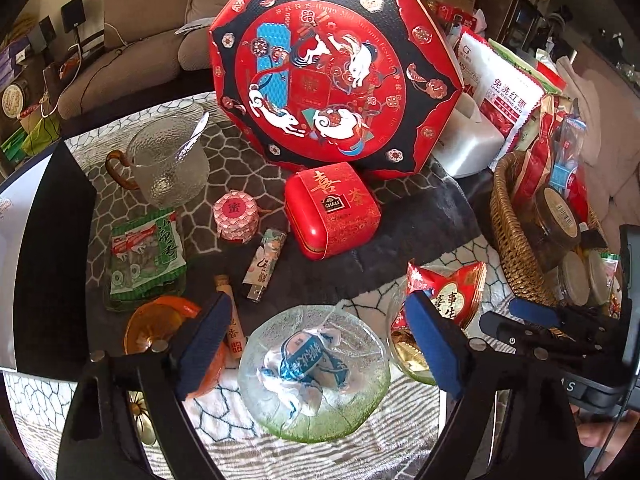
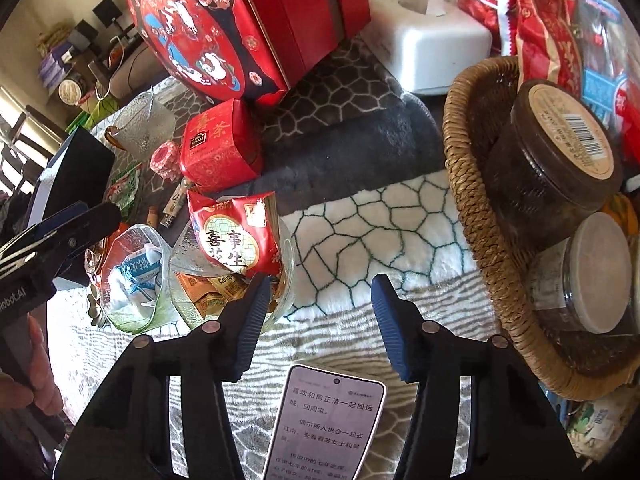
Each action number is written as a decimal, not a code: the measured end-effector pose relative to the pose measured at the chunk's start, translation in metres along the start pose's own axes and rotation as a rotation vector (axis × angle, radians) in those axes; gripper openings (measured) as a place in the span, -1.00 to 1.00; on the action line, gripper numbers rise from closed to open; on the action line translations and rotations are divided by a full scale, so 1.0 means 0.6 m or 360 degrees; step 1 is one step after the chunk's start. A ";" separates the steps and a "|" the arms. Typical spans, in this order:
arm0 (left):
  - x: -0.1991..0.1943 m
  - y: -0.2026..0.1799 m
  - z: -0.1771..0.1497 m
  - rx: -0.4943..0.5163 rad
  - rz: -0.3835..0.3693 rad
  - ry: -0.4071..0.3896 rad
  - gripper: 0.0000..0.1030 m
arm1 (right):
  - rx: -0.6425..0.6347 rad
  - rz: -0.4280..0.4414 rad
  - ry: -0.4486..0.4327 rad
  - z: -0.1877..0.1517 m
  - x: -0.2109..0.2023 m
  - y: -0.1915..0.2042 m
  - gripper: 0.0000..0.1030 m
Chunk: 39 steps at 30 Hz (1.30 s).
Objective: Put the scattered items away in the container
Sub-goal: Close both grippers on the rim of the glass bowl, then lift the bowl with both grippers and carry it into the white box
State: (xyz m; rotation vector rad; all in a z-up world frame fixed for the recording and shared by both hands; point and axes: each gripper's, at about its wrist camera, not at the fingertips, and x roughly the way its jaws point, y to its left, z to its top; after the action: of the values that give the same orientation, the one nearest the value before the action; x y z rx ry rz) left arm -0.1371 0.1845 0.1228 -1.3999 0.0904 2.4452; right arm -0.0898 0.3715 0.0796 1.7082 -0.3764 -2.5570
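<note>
Pickup stage: left hand-held gripper (image 1: 316, 344) hangs with jaws apart and empty, straddling the glass dish (image 1: 314, 376) holding a blue-and-white wrapped sweet (image 1: 306, 364) on the desk (image 2: 400, 220). Right hand-held gripper (image 2: 320, 320) is partly parted, empty, above a phone (image 2: 328, 420). The wicker basket (image 2: 476, 216), already part full, sits to the right. Next, I judge, the left jaws must drop around the sweet and close

Both grippers (image 1: 316, 336) (image 2: 316, 320) downward, jaws apart, empty.
</note>
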 end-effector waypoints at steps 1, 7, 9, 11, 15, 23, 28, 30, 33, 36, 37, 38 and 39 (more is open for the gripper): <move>0.000 -0.001 0.005 0.0010 -0.0022 0.0001 0.63 | 0.0000 0.0007 -0.0001 -0.001 0.002 -0.001 -0.02; 0.017 -0.010 0.013 0.0119 -0.0090 0.0044 0.06 | 0.0007 0.0028 0.0029 -0.003 0.018 -0.006 -0.03; 0.030 -0.021 0.014 0.0185 -0.0105 0.0081 -0.19 | 0.0031 0.0050 0.0032 -0.005 0.018 -0.010 -0.03; 0.043 -0.033 0.017 0.0243 -0.0110 0.0119 -0.19 | 0.0067 0.0074 0.0044 -0.005 0.020 -0.015 -0.03; 0.064 -0.051 0.025 0.0319 -0.0218 0.0240 -0.19 | 0.0071 0.0083 0.0054 -0.002 0.023 -0.015 -0.03; 0.097 -0.057 0.023 0.0334 -0.0282 0.0400 -0.19 | 0.0102 0.0130 0.0098 -0.004 0.044 -0.012 -0.18; 0.111 -0.058 0.019 0.0289 -0.0356 0.0464 -0.60 | 0.0119 0.0181 0.0116 -0.001 0.049 -0.007 -0.43; 0.111 -0.068 0.015 0.0322 -0.0345 0.0484 -0.74 | 0.0125 0.0220 0.0132 0.000 0.053 -0.002 -0.67; 0.112 -0.072 0.012 0.0323 -0.0323 0.0484 -0.77 | 0.0125 0.0208 0.0121 0.001 0.053 0.005 -0.70; 0.111 -0.066 0.015 0.0244 -0.0327 0.0480 -0.78 | 0.0159 0.0207 0.0128 0.004 0.053 0.004 -0.70; 0.109 -0.067 0.016 0.0240 -0.0315 0.0475 -0.78 | 0.0168 0.0205 0.0129 0.005 0.051 0.004 -0.70; 0.107 -0.069 0.017 0.0235 -0.0303 0.0472 -0.78 | 0.0164 0.0194 0.0123 0.007 0.048 0.004 -0.70; 0.104 -0.071 0.018 0.0232 -0.0301 0.0468 -0.78 | 0.0154 0.0182 0.0111 0.009 0.043 0.005 -0.70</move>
State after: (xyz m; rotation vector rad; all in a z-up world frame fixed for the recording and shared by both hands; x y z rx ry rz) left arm -0.1624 0.2424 0.0797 -1.6120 0.1896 2.0268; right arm -0.1050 0.3650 0.0589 1.7467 -0.5852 -2.4292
